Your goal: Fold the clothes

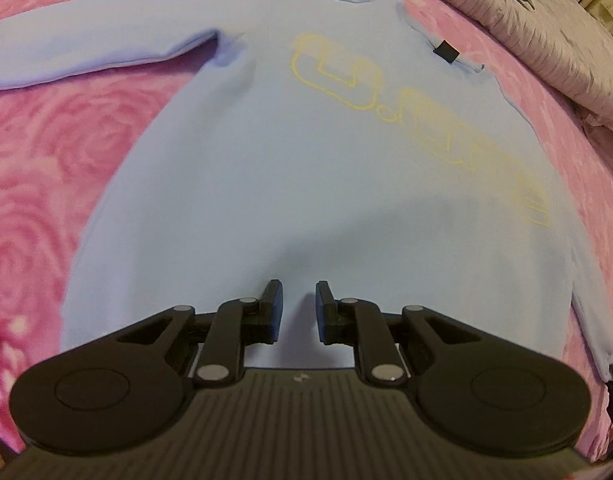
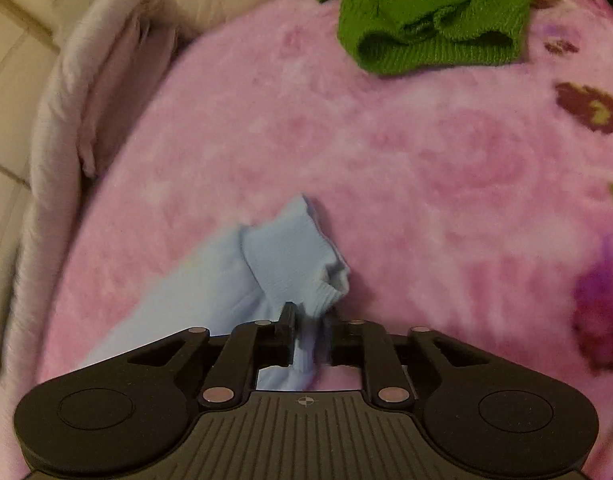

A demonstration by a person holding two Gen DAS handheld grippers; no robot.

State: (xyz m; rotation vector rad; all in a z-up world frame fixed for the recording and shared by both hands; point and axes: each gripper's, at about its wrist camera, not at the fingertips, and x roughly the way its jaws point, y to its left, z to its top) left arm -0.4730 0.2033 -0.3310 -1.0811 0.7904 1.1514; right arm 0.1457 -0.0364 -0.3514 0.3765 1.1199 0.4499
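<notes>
A light blue sweatshirt (image 1: 266, 152) with pale yellow lettering lies flat on the pink bed cover, one sleeve stretched to the far left. My left gripper (image 1: 299, 290) hovers over its lower middle, open, with only cloth showing in the narrow gap. In the right wrist view the sweatshirt's other sleeve (image 2: 210, 284) runs in from the lower left, and its ribbed cuff (image 2: 298, 256) sticks up past the fingers. My right gripper (image 2: 310, 314) is shut on that sleeve just behind the cuff.
A pink rose-patterned blanket (image 1: 46, 168) covers the bed. A crumpled green knit garment (image 2: 434, 12) lies at the far side in the right wrist view. Pale lilac bedding (image 1: 546, 40) is bunched along the edge, with cream padding (image 2: 10, 80) beyond it.
</notes>
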